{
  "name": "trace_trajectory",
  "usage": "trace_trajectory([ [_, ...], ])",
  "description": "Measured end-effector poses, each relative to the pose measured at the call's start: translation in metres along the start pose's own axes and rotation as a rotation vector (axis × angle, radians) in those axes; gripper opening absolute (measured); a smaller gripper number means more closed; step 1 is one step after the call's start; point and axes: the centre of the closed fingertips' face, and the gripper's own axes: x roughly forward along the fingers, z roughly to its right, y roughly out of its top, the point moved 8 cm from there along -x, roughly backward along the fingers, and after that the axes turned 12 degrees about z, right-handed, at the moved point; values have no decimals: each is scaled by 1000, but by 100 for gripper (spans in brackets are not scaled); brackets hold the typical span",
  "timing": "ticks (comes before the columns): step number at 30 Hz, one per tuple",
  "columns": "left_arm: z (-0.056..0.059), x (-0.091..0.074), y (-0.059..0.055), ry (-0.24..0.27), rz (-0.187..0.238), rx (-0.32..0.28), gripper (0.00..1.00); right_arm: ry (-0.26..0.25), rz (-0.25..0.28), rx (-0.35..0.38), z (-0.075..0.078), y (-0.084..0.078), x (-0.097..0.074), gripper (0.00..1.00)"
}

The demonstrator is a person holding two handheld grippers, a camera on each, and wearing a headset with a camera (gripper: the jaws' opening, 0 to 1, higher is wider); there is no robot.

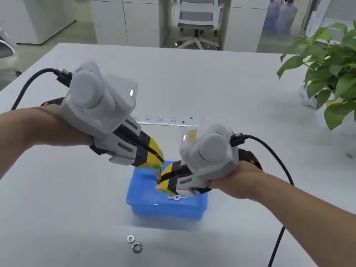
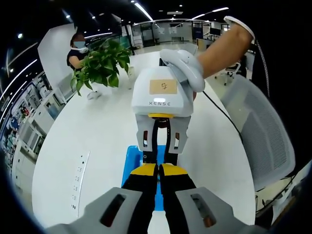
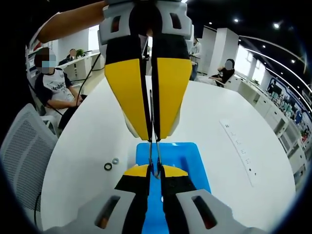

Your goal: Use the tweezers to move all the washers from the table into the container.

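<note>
A: White table [image 1: 250,111] in an office, plant [image 1: 328,72] far right, power strip [image 1: 164,118] beyond the grippers.
B: Tweezers?
A: Head view hides them. In the right gripper view the tweezers [image 3: 153,131] are a thin metal strip. Long axis runs straight from the left gripper [image 3: 155,137] to the right gripper [image 3: 156,170], above the blue container [image 3: 190,156].
B: Jaws?
A: Left pressed together on the upper end, right pinching the lower end. The left gripper view confirms its tips are tight.
B: Washers?
A: Two washers [image 1: 134,243] lie on the table near-left of the container. Head view shows more inside it.
</note>
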Motion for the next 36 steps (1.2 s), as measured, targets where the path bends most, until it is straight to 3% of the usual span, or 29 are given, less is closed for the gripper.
trace_trajectory([
  [22,-14,20,-30,-19,-17,-32,6,29,-24,43,14,-32,17,10],
  [36,-21,32,-41,-32,-18,-48,6,40,-39,57,18,-46,22,10],
])
